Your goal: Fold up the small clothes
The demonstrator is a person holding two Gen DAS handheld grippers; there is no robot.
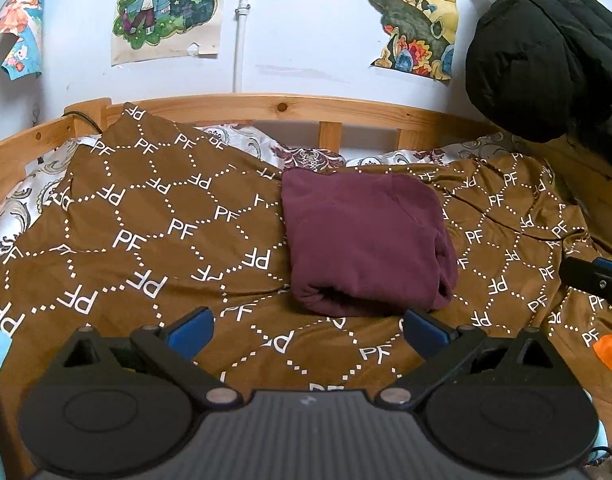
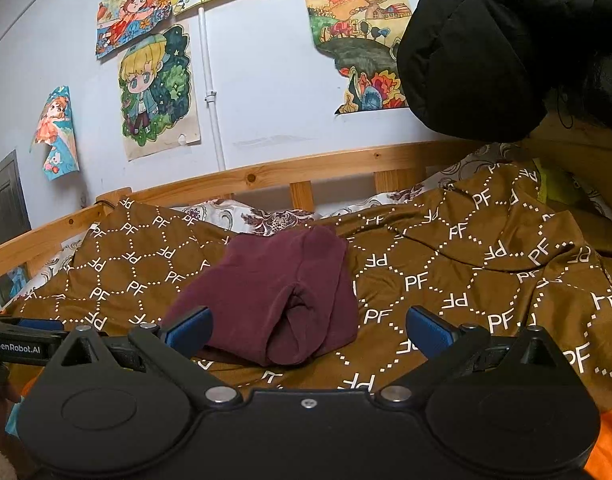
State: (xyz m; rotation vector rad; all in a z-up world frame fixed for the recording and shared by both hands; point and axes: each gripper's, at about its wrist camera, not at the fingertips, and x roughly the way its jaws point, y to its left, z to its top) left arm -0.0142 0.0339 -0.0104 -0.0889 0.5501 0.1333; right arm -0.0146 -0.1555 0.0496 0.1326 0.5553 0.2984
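Observation:
A maroon garment (image 1: 366,240) lies folded into a compact bundle on the brown "PF" patterned blanket (image 1: 154,220). It also shows in the right wrist view (image 2: 282,296). My left gripper (image 1: 308,330) is open and empty, just in front of the bundle's near edge. My right gripper (image 2: 308,330) is open and empty, low over the blanket with the bundle just ahead and slightly left of it. The right gripper's tip shows at the right edge of the left wrist view (image 1: 594,276). The left gripper's body shows at the left of the right wrist view (image 2: 22,344).
A wooden bed rail (image 1: 290,108) runs along the back against a wall with drawings (image 1: 166,4). A black puffy jacket (image 1: 546,48) hangs at the upper right. A patterned white sheet (image 1: 310,156) lies under the blanket. Orange fabric (image 2: 610,440) lies at the near right.

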